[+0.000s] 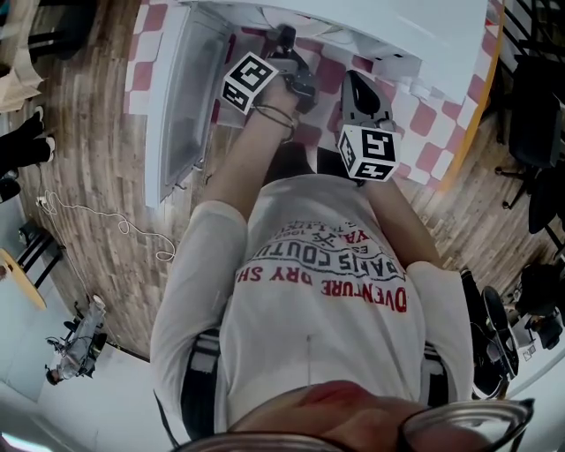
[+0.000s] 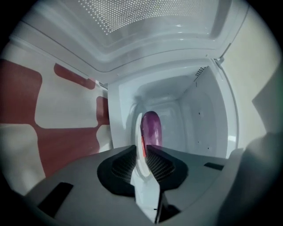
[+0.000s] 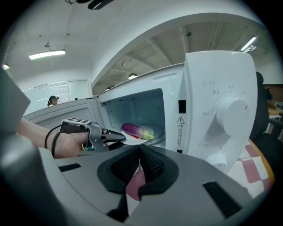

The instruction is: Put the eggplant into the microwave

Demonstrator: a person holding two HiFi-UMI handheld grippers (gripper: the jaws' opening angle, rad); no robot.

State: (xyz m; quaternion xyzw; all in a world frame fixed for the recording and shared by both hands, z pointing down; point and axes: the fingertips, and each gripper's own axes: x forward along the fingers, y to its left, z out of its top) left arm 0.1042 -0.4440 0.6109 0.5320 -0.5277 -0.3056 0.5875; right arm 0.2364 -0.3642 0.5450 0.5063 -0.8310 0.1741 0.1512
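Observation:
The purple eggplant [image 3: 136,130] lies on a white plate [image 3: 132,141] inside the open white microwave [image 3: 212,110]. In the left gripper view the eggplant [image 2: 151,126] stands just past the jaws, above the plate's rim [image 2: 138,132]. My left gripper [image 3: 119,137] reaches into the cavity, and its jaws [image 2: 144,148] pinch that thin rim. The right gripper [image 3: 139,152] hangs in front of the microwave with its jaws together and nothing between them. From the head view the left gripper [image 1: 287,40] points into the microwave [image 1: 353,26] and the right gripper [image 1: 357,88] is beside it.
The microwave door [image 1: 181,97] stands swung open to the left. A pink-and-white checked cloth [image 1: 441,132] covers the table. The control knobs [image 3: 230,108] are on the microwave's right panel. A cable [image 1: 106,216] lies on the wooden floor, and a person [image 3: 53,100] stands far behind.

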